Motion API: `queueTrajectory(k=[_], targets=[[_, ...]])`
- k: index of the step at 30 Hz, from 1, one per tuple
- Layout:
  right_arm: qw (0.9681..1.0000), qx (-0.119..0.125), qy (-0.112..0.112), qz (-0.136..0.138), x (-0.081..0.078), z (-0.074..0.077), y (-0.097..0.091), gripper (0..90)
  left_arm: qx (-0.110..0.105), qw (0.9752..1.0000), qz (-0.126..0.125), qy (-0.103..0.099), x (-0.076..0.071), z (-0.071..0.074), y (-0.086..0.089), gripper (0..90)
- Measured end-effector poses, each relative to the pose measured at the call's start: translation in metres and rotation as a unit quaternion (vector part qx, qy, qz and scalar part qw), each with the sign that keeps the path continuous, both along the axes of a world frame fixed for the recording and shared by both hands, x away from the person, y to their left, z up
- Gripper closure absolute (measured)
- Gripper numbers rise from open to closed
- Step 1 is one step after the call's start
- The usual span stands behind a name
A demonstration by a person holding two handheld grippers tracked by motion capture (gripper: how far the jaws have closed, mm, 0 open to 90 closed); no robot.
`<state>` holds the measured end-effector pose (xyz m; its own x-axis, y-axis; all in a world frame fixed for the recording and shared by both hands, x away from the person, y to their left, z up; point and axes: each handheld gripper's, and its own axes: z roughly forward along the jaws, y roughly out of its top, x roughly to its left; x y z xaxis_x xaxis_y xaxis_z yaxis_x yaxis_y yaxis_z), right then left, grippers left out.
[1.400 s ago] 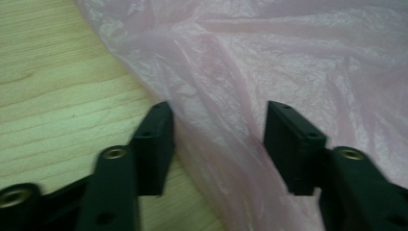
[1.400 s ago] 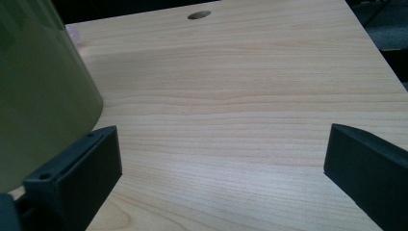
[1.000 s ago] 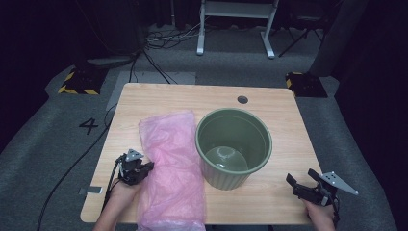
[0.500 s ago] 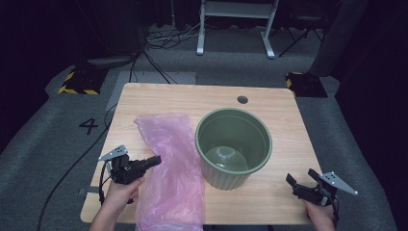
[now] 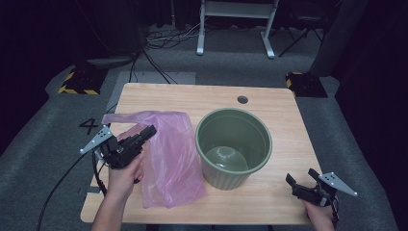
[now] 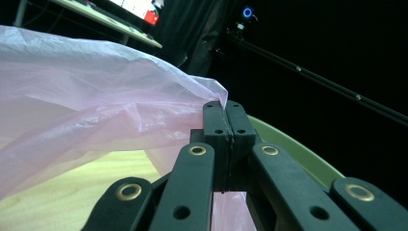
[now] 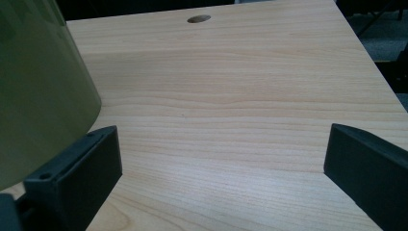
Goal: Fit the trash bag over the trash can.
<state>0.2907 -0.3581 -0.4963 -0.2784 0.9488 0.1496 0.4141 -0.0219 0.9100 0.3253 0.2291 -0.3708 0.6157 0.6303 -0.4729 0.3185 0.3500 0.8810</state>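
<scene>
The right gripper (image 7: 221, 168) hovers over the table (image 7: 240, 96), jaws wide apart, the left one beside the bin (image 7: 38, 86).

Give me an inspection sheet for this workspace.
Surface: wooden table, round hole near far edge.
Job's things: pink bag partly lifted at its left edge; green bin upright, nothing seen inside.
Clutter: nothing seen.
Grippers: left tool shut on the bag's edge; right tool open, holding nothing, at the near right corner.
Cables: black cable trails from left tool; more on the floor behind.
Surroundings: grey carpet, dark room, white stand behind.
</scene>
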Motion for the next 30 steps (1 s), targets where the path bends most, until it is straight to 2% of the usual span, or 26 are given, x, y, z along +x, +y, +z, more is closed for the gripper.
queueTrajectory(k=[7,8,10,14,15,16,21,23,25,27,28,29,30], targets=[[1.0,0.0,0.001,0.001,0.0,-0.001,0.0,0.0,0.017,0.9998,0.003,-0.003,0.004,0.004,-0.004,89.8],[1.0,0.0,0.001,0.001,0.001,-0.001,0.0,0.0,0.032,0.9995,0.002,-0.005,0.003,0.006,-0.007,89.7],[1.0,-0.001,0.001,0.0,0.001,-0.001,0.0,0.0,0.036,0.9993,0.002,-0.007,0.003,0.006,-0.009,89.7],[1.0,-0.001,0.002,-0.001,0.001,-0.001,0.0,0.0,0.066,0.9976,0.003,-0.02,0.003,0.014,-0.015,89.8],[1.0,-0.001,0.002,-0.001,0.001,-0.001,0.0,0.0,0.066,0.9976,0.003,-0.02,0.003,0.014,-0.015,89.8],[1.0,0.0,0.002,-0.001,0.001,-0.001,0.0,0.0,0.08,0.9963,0.007,-0.03,0.003,0.018,-0.018,89.7],[1.0,0.002,0.003,0.0,0.001,-0.001,0.0,0.0,0.1,0.9936,0.01,-0.052,0.002,0.028,-0.022,89.8],[1.0,0.003,0.003,-0.001,0.001,-0.001,0.0,0.0,0.11,0.9915,0.015,-0.068,0.002,0.033,-0.024,89.8],[1.0,0.003,0.004,0.0,0.001,-0.002,0.0,0.0,0.112,0.9909,0.013,-0.074,0.002,0.035,-0.025,89.8],[1.0,0.003,0.004,-0.001,0.001,-0.002,0.0,0.0,0.118,0.9887,0.009,-0.092,0.002,0.04,-0.028,89.8],[1.0,0.003,0.004,-0.001,0.001,-0.002,0.0,0.0,0.118,0.9887,0.009,-0.092,0.002,0.04,-0.028,89.8],[1.0,0.005,0.004,-0.002,0.001,-0.002,-0.001,0.0,0.096,0.9904,0.003,-0.1,0.004,0.045,-0.027,89.8],[1.0,0.005,0.004,-0.002,0.001,-0.002,-0.001,0.0,0.096,0.9904,0.003,-0.1,0.004,0.045,-0.027,89.8]])
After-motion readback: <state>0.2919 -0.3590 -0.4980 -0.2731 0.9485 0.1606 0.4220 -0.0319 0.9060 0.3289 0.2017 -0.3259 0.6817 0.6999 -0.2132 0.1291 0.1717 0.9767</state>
